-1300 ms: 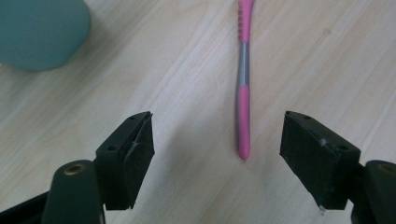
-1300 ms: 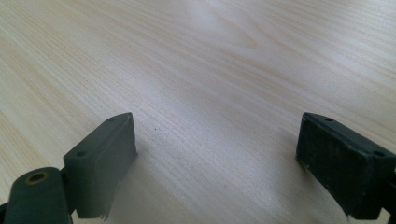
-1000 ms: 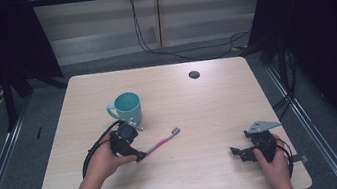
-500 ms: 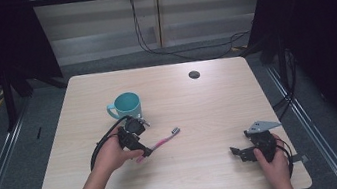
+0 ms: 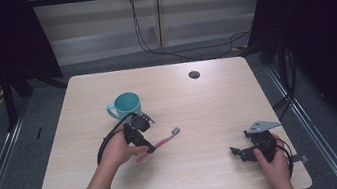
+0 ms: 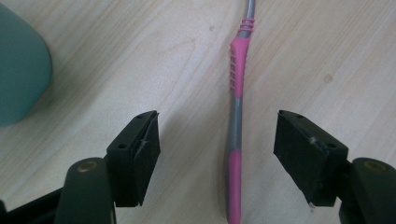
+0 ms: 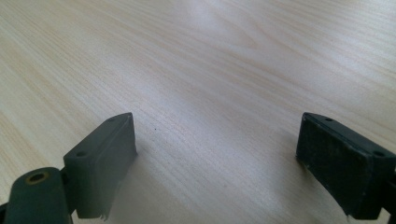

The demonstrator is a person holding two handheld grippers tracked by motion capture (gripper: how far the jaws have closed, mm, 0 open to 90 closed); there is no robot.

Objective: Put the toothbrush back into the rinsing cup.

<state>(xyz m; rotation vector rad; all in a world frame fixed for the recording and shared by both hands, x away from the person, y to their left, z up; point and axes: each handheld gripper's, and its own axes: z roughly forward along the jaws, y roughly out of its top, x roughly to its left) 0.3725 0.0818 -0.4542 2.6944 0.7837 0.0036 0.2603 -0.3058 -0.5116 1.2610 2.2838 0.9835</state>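
A pink and grey toothbrush (image 5: 165, 139) lies flat on the wooden table (image 5: 199, 110), bristle end pointing up and right. My left gripper (image 5: 147, 146) is low over its handle end, tilted down. In the left gripper view the toothbrush (image 6: 237, 93) runs up between the two jaws of my left gripper (image 6: 218, 129); the pads stand wide of it on both sides and touch nothing, so it is open. A teal mug (image 5: 126, 105) stands just behind that hand, and its side shows as the mug (image 6: 18, 65). My right gripper (image 5: 239, 153) rests open near the front right, and my right gripper (image 7: 215, 135) has bare wood between its jaws.
A small black disc (image 5: 194, 74) lies near the table's far edge. Black cables trail from both grippers toward the front edge. Dark curtains and floor rails flank the table on both sides.
My left hand has slid right and a little toward the toothbrush, so its jaws now straddle the handle. The right hand has stayed where it was.
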